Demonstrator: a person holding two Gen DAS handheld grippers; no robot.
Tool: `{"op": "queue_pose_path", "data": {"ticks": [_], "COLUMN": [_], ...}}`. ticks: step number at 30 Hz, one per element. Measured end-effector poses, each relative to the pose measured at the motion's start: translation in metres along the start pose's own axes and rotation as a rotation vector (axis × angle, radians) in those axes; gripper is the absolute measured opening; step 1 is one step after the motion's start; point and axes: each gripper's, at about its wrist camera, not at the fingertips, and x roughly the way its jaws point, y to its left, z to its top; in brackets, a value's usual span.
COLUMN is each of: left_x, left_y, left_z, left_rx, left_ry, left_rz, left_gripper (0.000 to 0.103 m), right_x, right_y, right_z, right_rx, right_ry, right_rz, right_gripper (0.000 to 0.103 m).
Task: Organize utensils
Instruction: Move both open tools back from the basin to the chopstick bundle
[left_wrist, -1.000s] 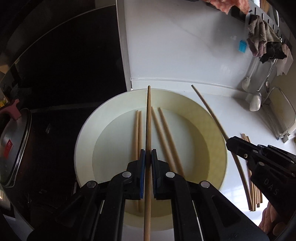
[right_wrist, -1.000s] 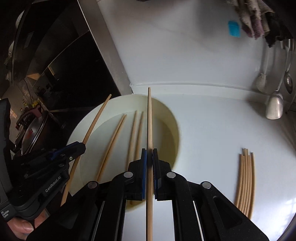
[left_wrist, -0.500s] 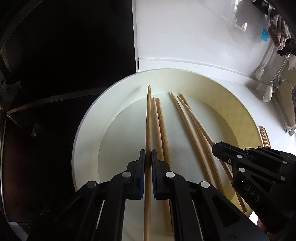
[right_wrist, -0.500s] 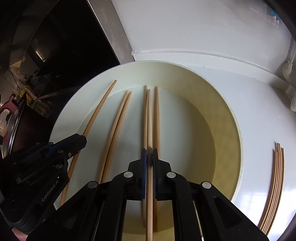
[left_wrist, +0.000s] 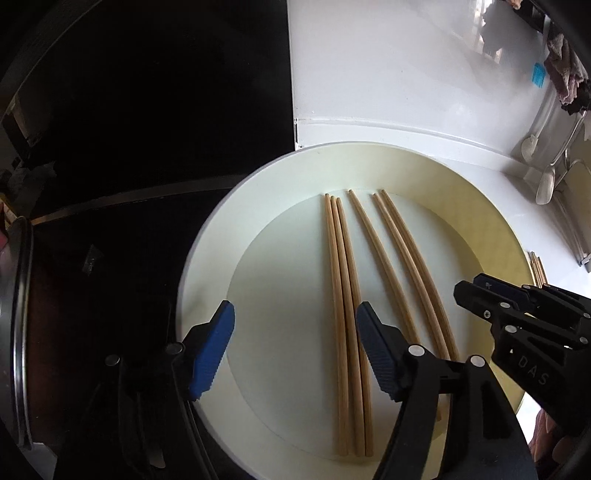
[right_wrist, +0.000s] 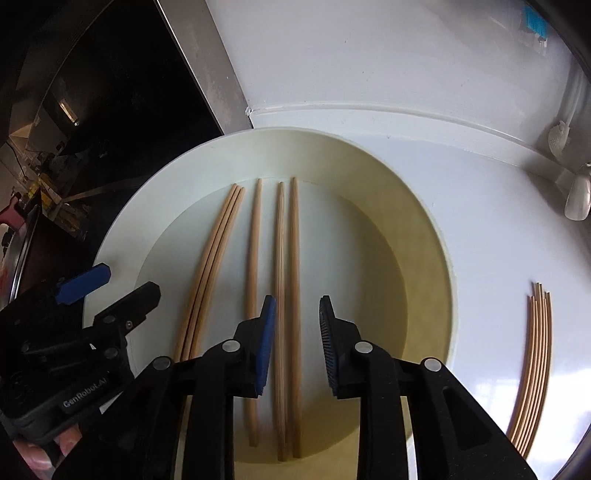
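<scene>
a: where do things stand around the plate (left_wrist: 207, 266)?

b: six wooden chopsticks (right_wrist: 280, 295) lie in the well of the plate, roughly parallel: three bunched touching on its left side, one alone beside them, then a pair toward the middle. a further bundle of chopsticks (right_wrist: 535, 354) lies on the white counter (right_wrist: 491, 229), well to the right of the plate.

a: and the tongs?

b: the left gripper (left_wrist: 295, 347) is spread wide over the left part of the plate, holding nothing. the right gripper (right_wrist: 295, 343) is parted too, more narrowly, its jaws straddling the pair near the plate's middle without pinching either stick.

a: what could go wrong from here?

b: my guess is that the sticks are round and smooth on a glossy plate, so a careless brush from a finger as the tongs lift away could roll them out of line or cross them. the right one is the closer risk, since its jaws sit just beside that pair. also, the plate's left edge sits right at the counter's border with the dark stovetop (left_wrist: 147, 110), so a hard nudge there might shift it.

a: how do the sticks look?

b: slender, light tan, plain wood, tapering toward the far tips. they look dry and light. their far ends line up closely near the plate's far slope.
</scene>
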Motion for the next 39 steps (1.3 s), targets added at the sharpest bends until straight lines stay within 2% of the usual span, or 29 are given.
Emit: {"op": "queue_pose_path", "data": {"ticks": [9, 21, 29, 39], "left_x": [-0.034, -0.055, -0.073, -0.080], "left_y": [0.010, -0.005, -0.018, -0.065], "left_z": [-0.007, -0.006, -0.007, -0.015], "left_rx": [-0.024, -0.022, 0.039, 0.099], "left_ry": [-0.038, -0.058, -0.082, -0.087], "left_rz": [0.017, -0.004, 0.007, -0.051], "left_gripper": [0.073, 0.073, 0.074, 0.075], "right_x": [-0.041, -0.082, -0.102, -0.145], "right_y": [-0.014, -0.043, -0.065, -0.120], "right_z": [-0.016, -0.032, -0.045, -0.072], "right_rx": [0.037, 0.063, 0.141, 0.244], "right_ry": [-0.063, -0.120, -0.197, -0.263], "right_rz": [0.031, 0.005, 0.008, -0.061], "right_gripper": [0.040, 0.044, 0.048, 0.049]}}
